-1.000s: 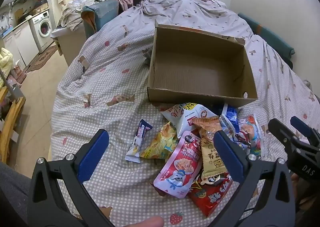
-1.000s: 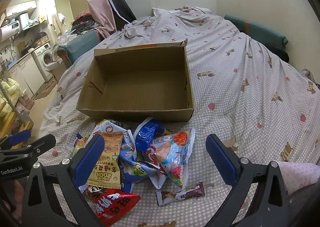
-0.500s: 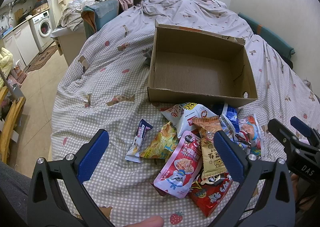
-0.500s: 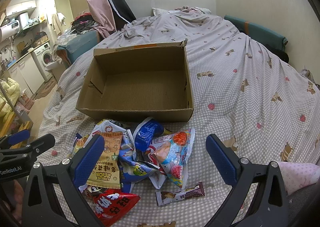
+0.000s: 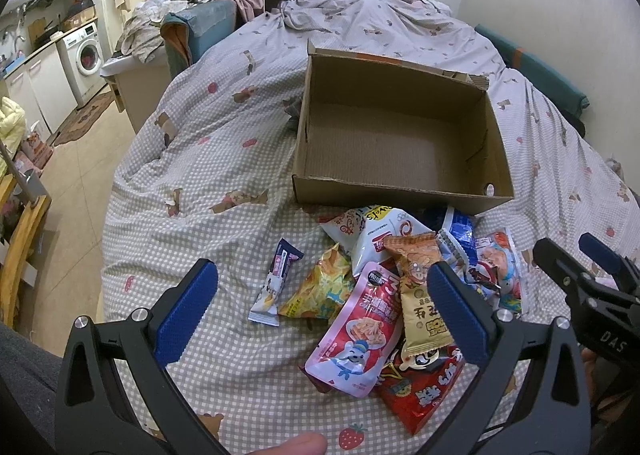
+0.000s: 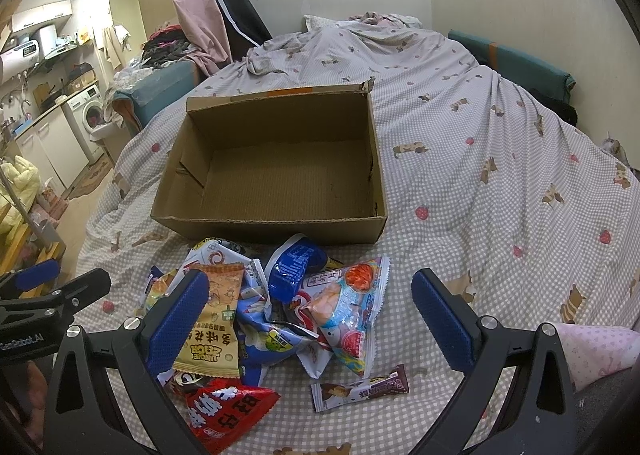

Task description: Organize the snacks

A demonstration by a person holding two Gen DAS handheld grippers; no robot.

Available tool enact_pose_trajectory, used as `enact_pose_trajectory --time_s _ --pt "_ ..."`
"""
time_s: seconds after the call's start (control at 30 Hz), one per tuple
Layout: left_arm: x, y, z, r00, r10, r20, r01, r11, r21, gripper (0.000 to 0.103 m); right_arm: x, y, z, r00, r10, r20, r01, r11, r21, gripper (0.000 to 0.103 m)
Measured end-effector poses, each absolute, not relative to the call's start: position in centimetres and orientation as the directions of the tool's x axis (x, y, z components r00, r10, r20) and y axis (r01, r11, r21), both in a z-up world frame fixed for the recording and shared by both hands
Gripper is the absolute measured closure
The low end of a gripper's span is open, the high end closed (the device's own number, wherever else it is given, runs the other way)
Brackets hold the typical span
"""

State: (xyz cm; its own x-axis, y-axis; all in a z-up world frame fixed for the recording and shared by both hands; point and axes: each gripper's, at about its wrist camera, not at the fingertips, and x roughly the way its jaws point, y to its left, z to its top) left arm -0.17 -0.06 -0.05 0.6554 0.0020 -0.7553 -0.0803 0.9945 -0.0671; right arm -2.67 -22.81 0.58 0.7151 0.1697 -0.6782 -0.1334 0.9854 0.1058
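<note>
An empty cardboard box [image 5: 400,187] [image 6: 276,231] sits on the bed. A pile of snack packets lies in front of it: a pink pouch [image 5: 356,335], a yellow chip bag [image 5: 320,291], a small bar [image 5: 276,283], a tan packet [image 5: 420,295] [image 6: 212,323], a red bag [image 5: 424,391] [image 6: 224,411], a blue bag [image 6: 292,267], a light-blue packet [image 6: 344,311] and a brown bar [image 6: 360,389]. My left gripper [image 5: 320,307] is open and empty above the pile's left side. My right gripper [image 6: 310,319] is open and empty above the pile's right side.
The checked bedspread [image 6: 500,175] covers the bed, with rumpled bedding [image 5: 360,11] behind the box. The bed's left edge drops to the floor [image 5: 80,159]. A washing machine [image 5: 86,55] and cabinets stand far left. A pink cloth [image 6: 600,347] lies at the right.
</note>
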Motion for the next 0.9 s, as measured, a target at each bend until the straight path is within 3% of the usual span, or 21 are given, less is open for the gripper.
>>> enact_pose_trajectory --time_s 0.9 --pt "-0.01 0.21 -0.17 0.655 0.003 -0.756 -0.085 0.994 -0.07 0.0 -2.83 -22.77 0.42 0.716 0.171 -0.677 -0.131 0.985 0.11 0.0"
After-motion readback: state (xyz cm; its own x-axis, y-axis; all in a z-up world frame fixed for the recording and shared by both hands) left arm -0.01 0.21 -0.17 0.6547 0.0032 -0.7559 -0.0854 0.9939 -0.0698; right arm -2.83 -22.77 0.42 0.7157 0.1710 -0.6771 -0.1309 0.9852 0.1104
